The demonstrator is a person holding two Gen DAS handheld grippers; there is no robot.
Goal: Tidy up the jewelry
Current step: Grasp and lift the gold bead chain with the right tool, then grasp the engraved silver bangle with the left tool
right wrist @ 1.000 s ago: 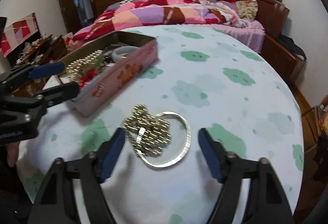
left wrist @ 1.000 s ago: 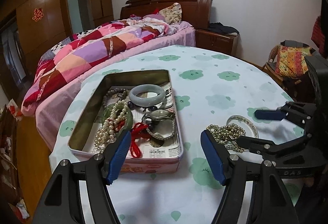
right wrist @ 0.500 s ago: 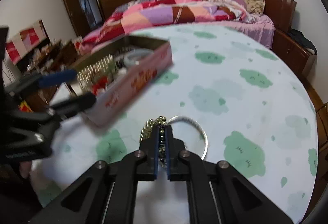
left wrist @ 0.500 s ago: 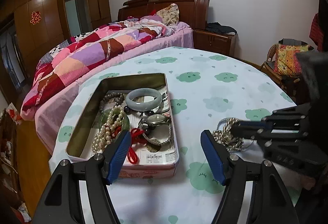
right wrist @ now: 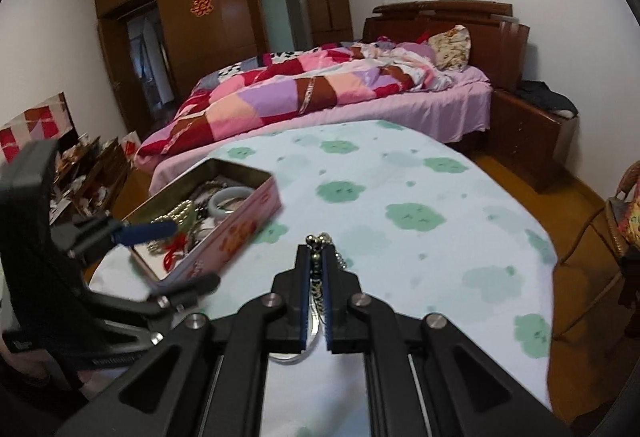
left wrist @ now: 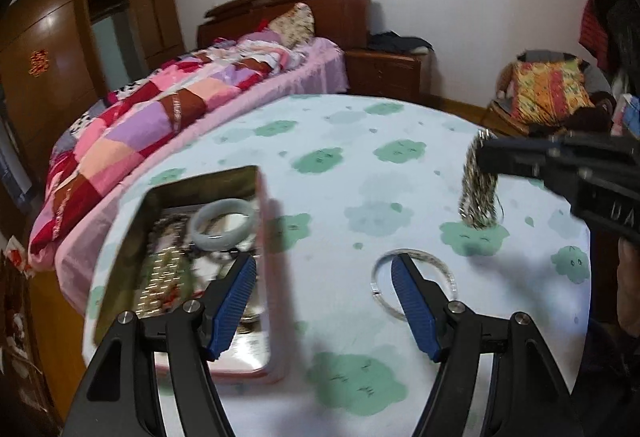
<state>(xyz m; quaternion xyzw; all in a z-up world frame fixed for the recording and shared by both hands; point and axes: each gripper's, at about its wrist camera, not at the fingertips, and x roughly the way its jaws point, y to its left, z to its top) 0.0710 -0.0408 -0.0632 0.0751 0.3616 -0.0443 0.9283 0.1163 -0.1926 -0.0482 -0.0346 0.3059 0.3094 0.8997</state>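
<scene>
Beaded chain (left wrist: 480, 189) hangs lengthwise downward above the desk (left wrist: 360, 173), pinched in the clamped right hand-held gripper (right wrist: 316, 257); left hand-held gripper (left wrist: 324, 301) gapes, seemingly empty, beside the tin (left wrist: 264, 237).

My round table (left wrist: 360, 141) wears a pale cloth printed with green clouds. On its left part rests the pink tin (left wrist: 264, 221), an open rectangular box whose contents lie inside it, not on the cloth. To the right of the tin, near me, a thin silver bangle (left wrist: 444, 269) lies flat on the cloth, well apart from the tin. The far and right parts of the cloth carry only the printed pattern.
</scene>
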